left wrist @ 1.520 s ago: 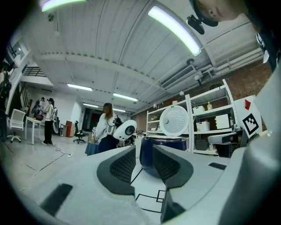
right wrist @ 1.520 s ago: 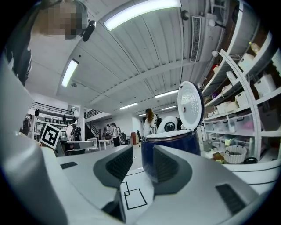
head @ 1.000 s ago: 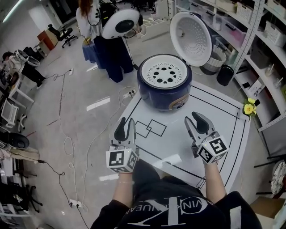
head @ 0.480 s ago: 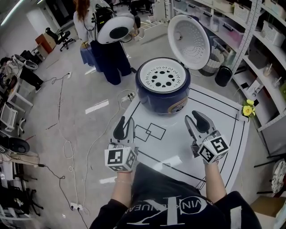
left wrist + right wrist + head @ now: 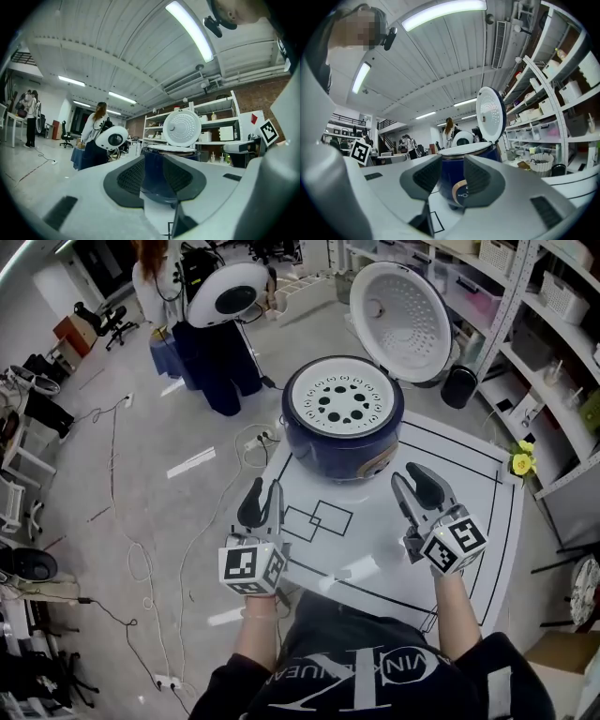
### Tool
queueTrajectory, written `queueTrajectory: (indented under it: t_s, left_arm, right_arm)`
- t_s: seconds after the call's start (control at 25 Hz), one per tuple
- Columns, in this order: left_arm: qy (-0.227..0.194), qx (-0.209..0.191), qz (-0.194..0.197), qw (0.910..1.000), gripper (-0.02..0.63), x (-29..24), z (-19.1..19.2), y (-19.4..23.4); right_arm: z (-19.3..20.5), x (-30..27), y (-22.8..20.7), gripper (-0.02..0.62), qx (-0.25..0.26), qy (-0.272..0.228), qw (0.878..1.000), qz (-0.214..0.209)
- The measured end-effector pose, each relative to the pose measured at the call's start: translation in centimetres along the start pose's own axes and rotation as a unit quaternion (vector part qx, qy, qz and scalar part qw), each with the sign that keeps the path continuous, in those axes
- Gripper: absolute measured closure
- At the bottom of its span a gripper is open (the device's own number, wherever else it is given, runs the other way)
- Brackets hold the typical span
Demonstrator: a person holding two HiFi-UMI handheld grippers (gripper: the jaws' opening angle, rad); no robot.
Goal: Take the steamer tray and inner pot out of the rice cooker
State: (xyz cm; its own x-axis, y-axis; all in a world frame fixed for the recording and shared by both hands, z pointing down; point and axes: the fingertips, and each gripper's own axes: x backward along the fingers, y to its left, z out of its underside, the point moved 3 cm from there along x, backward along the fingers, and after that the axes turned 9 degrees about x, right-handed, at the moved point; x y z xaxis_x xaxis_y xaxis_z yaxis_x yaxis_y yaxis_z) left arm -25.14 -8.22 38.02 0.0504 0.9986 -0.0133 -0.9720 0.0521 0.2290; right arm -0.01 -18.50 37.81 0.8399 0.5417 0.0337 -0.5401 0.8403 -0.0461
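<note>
Rice cooker (image 5: 342, 448) upright, lid (image 5: 398, 307) open; steamer tray (image 5: 342, 405) flat on top, hiding inner pot. Left gripper (image 5: 264, 496), right gripper (image 5: 412, 478): fingers apart.

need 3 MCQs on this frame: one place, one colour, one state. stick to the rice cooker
1. Where is the steamer tray?
A. seated in the top of the rice cooker
B. lifted clear above it
C. out of view

2. The rice cooker's body is:
A. red
B. white
C. dark blue

3. The lid is:
A. shut
B. open, tipped back
C. taken off

Answers:
1 A: in the head view the holed white tray fills the cooker's mouth.
2 C: its wall shows dark blue in all three views.
3 B: the lid stands up behind the cooker, inner side showing.
</note>
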Motion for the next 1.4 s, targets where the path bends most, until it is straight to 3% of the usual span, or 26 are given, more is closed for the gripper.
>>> queueTrajectory:
  t_s: [0.56, 0.92, 1.4]
  left_arm:
    - [0.022, -0.013, 0.1, 0.9946, 0.506, -8.7, -3.9, 1.4]
    - [0.015, -0.031, 0.145, 0.9889, 0.505, -13.1, -5.5, 1.4]
    - [0.015, -0.034, 0.163, 0.9859, 0.505, -15.6, -6.1, 1.5]
  right_arm:
    - [-2.0, -3.7, -1.8, 0.469, -0.011, 0.012, 0.997, 0.081]
    - [-3.8, -6.4, -2.8, 0.469, 0.016, 0.01, 0.993, 0.116]
    - [-4.5, -7.8, -3.0, 0.469, 0.031, 0.006, 0.991, 0.13]
